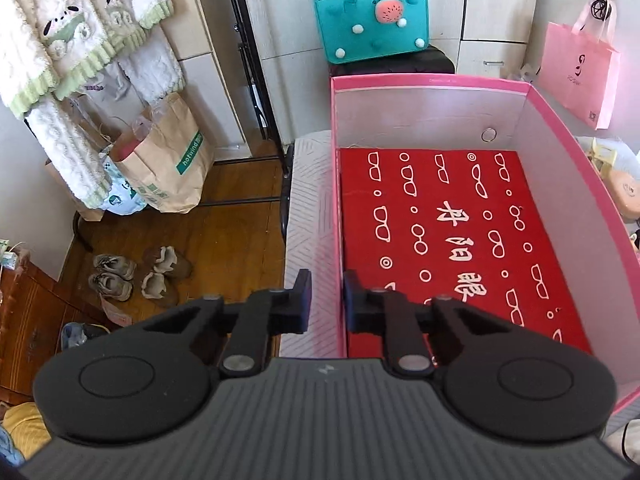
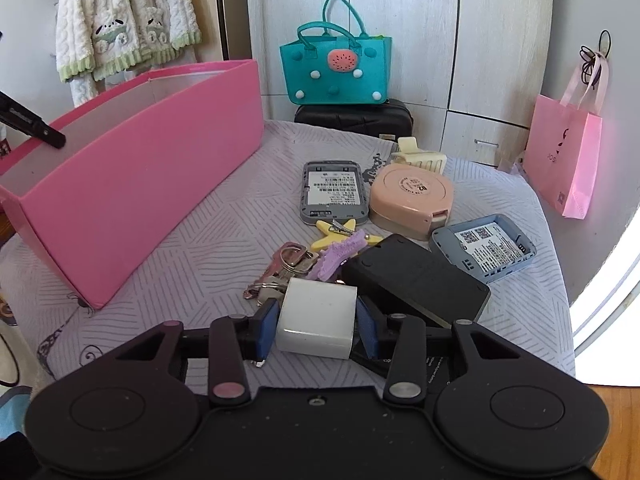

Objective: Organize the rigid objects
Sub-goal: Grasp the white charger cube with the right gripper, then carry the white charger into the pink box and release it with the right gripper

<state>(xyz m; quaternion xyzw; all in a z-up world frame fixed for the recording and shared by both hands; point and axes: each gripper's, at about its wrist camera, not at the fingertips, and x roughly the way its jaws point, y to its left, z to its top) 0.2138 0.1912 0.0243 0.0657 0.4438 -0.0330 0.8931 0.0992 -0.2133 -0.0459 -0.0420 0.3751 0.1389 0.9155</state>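
Your right gripper [image 2: 317, 318] has its blue-padded fingers [image 2: 269, 322] closed against both sides of a white charger block [image 2: 316, 322], which sits squarely between them, just above the patterned cloth [image 2: 224, 232] on the desk. Right behind the block lie a bunch of keys [image 2: 280, 270], a purple clip [image 2: 340, 254], a yellow star clip [image 2: 336, 232] and a black box [image 2: 416, 276]. Farther back are a grey device [image 2: 332, 192], a round pink case [image 2: 412, 196], a blue-grey device [image 2: 484, 248] and a cream hair claw [image 2: 418, 156].

Your left gripper [image 1: 327, 300] straddles the near-left wall of the pink box [image 1: 336, 200]: one finger outside, one inside, a narrow gap between them. Whether they pinch the wall, you cannot tell. A red printed sheet [image 1: 440, 220] covers the box floor.

A teal bag [image 2: 336, 68] stands behind the desk, and a pink bag [image 2: 564, 156] hangs at the right.
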